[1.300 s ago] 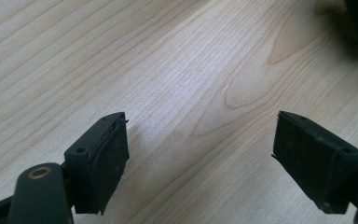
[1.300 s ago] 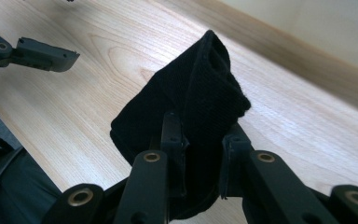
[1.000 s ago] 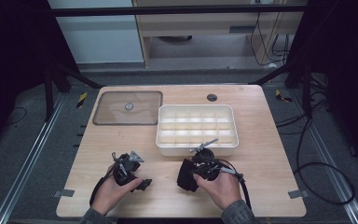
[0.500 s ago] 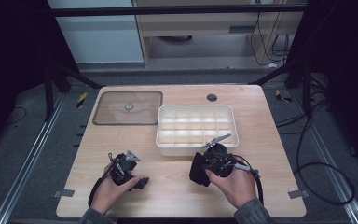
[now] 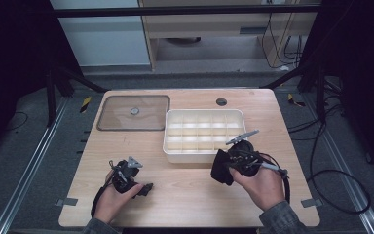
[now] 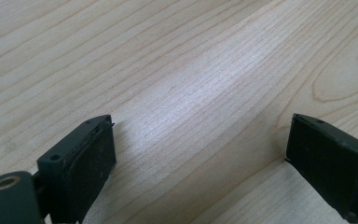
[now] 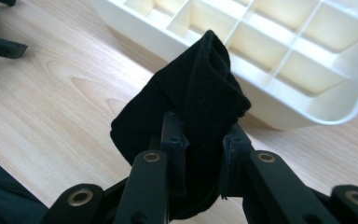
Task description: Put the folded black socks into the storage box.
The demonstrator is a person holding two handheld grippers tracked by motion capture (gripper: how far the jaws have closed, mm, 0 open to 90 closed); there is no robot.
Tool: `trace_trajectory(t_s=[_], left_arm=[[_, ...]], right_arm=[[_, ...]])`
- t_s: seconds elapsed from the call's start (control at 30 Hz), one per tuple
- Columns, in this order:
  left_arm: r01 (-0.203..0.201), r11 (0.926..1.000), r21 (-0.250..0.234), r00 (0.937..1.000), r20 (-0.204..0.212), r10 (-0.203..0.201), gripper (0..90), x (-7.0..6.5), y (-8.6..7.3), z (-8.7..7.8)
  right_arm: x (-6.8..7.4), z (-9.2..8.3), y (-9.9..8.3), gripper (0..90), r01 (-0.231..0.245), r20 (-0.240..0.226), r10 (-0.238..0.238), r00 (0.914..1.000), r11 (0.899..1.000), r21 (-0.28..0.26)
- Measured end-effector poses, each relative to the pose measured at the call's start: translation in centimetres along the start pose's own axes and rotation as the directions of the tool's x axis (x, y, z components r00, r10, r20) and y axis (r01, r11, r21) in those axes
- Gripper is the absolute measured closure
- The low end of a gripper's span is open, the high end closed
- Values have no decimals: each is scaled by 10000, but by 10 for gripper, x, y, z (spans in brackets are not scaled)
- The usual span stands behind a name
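The black folded cloth (image 7: 191, 112) is a thick, ribbed knit bundle, doubled over on itself, with its rounded fold uppermost. It is lifted off the wooden table (image 5: 185, 195), just in front of the near wall of the white compartment tray (image 5: 195, 157), toward that tray's right end.

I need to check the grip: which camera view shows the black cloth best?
The right gripper view: the black cloth sits folded, close up, pinched by the right gripper. The high view shows it as a small dark shape near the white tray.

Black knitted cloth (image 7: 191, 107), cream compartment tray (image 5: 175, 146), pale wood-grain table (image 5: 185, 195), smoky translucent lid (image 5: 146, 122)
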State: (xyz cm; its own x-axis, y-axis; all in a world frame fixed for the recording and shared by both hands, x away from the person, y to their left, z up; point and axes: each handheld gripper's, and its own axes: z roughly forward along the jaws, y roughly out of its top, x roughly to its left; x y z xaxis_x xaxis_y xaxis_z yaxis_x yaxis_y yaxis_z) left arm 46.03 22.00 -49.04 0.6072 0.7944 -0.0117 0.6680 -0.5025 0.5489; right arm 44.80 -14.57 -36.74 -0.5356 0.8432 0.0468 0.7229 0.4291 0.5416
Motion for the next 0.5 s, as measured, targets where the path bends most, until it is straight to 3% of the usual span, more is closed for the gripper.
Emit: trace_trajectory(t_s=[0.17, 0.5], left_arm=[[-44, 9998, -196, 9999, -124, 41, 48, 2, -3, 1], [-200, 9991, -378, 9996, -202, 193, 31, 2, -6, 2]], right_arm=[[-15, -13, 6, 761, -53, 344, 54, 9994, 10000, -32], [-41, -19, 12, 760, -226, 671, 223, 9975, 9997, 36]])
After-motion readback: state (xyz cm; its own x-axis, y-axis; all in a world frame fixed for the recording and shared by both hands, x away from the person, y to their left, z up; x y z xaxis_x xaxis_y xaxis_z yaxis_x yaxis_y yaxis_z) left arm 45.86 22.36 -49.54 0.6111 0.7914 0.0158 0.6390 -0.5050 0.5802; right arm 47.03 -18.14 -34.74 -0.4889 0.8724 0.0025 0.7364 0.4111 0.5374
